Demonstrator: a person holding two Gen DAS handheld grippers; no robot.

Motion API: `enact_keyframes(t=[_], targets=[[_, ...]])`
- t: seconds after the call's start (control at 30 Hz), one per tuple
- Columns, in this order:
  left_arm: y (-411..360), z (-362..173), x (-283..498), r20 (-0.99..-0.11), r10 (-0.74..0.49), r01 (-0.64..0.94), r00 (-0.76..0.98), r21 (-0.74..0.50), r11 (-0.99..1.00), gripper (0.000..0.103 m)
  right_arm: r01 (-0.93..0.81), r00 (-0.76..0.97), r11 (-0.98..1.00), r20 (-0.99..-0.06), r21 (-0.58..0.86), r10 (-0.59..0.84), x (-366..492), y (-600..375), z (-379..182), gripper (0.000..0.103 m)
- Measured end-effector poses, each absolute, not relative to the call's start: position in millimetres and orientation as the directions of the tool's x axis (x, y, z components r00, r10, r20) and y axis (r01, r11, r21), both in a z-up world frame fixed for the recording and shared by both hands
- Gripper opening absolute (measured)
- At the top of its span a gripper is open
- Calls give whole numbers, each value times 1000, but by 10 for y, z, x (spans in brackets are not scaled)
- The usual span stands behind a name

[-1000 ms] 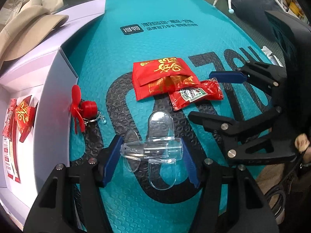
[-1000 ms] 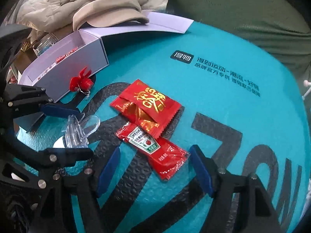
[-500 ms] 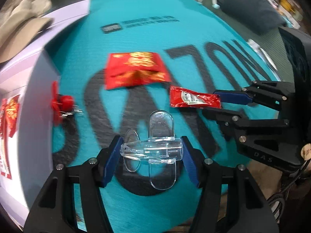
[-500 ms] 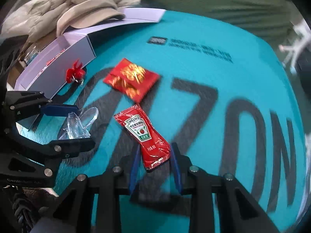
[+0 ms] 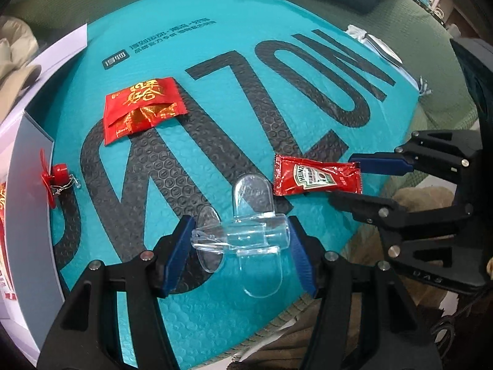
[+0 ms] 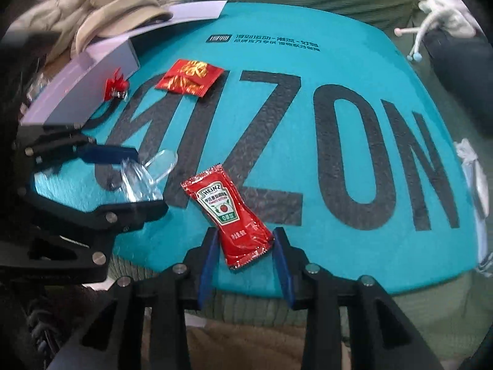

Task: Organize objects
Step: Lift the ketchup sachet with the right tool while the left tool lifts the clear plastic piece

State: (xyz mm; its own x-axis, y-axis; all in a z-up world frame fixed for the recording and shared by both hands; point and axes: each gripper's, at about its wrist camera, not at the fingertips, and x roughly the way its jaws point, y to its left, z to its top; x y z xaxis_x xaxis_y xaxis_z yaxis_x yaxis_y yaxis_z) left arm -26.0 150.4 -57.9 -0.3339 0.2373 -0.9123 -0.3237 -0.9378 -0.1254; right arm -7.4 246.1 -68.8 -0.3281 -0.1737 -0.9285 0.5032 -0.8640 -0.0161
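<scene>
My left gripper [image 5: 240, 231] is shut on a clear plastic clip [image 5: 252, 197], holding it by its ends just above the teal mat [image 5: 234, 40]. A red ketchup packet [image 6: 222, 206] hangs with its lower end between the pads of my right gripper [image 6: 245, 231]. Those jaws are opening slightly, though the pads still touch the packet's sides. In the left wrist view the same ketchup packet [image 5: 317, 178] sticks out from the right gripper [image 5: 343, 180], close beside the clip. A red sachet with gold characters [image 5: 141, 108] lies flat on the mat.
An open white box [image 5: 27, 215] stands at the mat's left edge, red packets inside. A small red fan charm [image 5: 57, 175] lies against its wall. Beige clothing and a cap [image 6: 123, 9] are piled behind the box. Green fabric surrounds the mat.
My right gripper closed on the ketchup packet and carried it off from beside the red sachet toward the mat's near edge. The left gripper moved the same way, still holding the clear clip.
</scene>
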Motion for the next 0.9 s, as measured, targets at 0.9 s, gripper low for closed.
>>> enact_keyframes(t=[0.9], targets=[[1515,-665,-151,-925,170,-301,-340,-65,-952,76,515,-403,-857,-881,5,-247,-100,2508,-787,66]])
